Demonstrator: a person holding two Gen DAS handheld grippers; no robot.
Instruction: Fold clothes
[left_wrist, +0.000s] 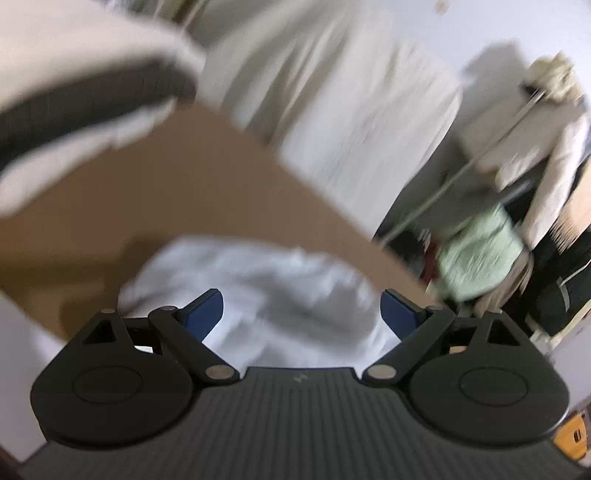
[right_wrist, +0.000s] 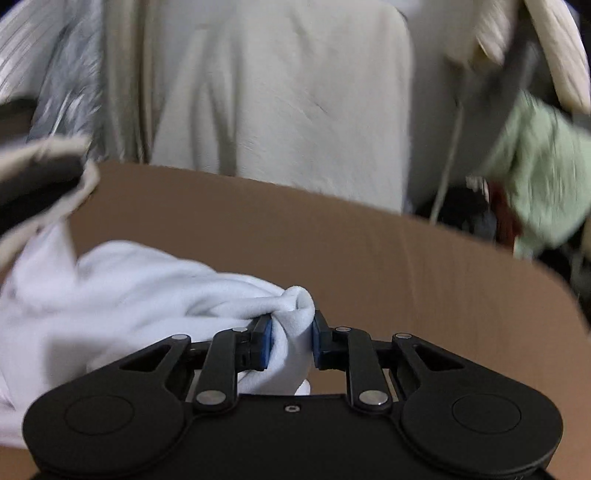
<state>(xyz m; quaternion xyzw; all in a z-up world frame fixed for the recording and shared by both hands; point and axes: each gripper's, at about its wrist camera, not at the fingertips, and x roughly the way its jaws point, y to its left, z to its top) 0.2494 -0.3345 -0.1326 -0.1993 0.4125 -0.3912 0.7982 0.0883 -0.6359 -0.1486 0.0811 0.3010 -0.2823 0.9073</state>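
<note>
1. The white garment (right_wrist: 122, 280) lies bunched on the brown counter (right_wrist: 369, 266), not flat. In the right wrist view, most of its mass is seen to the left of the right tool (right_wrist: 291, 332).
2. One gathered end of the cloth is pinched between the blue pads (right_wrist: 264, 341) of the right tool – the jaws are pressed onto it, and the fabric runs away from them toward the left.
3. The left tool (left_wrist: 301, 310) is held over the same garment (left_wrist: 258, 295) with its jaws spread and nothing between them; the cloth is seen straight ahead of it and below.
4. No clean fold can be made out in the blurred pictures. It is judged that the free side of the cloth is nearer to the left tool – a second grip there would let the piece be stretched along its length.
5. Pale hanging clothes (right_wrist: 288, 92) and a green garment (right_wrist: 543, 177) are seen behind the counter.
</note>
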